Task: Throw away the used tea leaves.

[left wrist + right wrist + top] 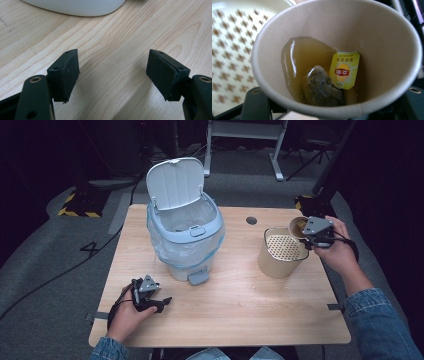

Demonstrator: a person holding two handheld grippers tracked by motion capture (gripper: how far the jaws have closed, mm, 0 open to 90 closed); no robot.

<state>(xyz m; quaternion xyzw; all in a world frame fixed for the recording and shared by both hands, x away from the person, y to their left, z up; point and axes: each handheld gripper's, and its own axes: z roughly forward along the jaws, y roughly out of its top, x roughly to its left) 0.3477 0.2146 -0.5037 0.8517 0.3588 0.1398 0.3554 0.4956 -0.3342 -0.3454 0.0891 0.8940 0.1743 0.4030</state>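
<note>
The wooden table (235,305) is the widest thing under me, bare at its near half. On it, toward ten o'clock from the middle, stands the pale blue pedal bin (186,237), its lid up and a clear liner folded over the rim; the foot pedal faces six o'clock. At about two o'clock sits the beige strainer bucket (280,255), with a perforated insert across its top.

My right gripper (316,236) is at the bucket's three o'clock edge, and my jaws are closed on a paper cup (384,45), which I hold tipped over the insert. In the right gripper view the cup holds yellow-brown tea (304,57) pooled toward the lower wall, a wet dark tea bag (320,88) at six o'clock, and just at its two o'clock a yellow-green paper tag (344,70). The tag shows a red and yellow Lipton emblem upside down with small Chinese characters that I cannot read.

My left gripper (159,302) rests low at the table's seven o'clock corner, just short of the bin's white base (75,6), jaws spread wide with nothing but wood grain between them.
</note>
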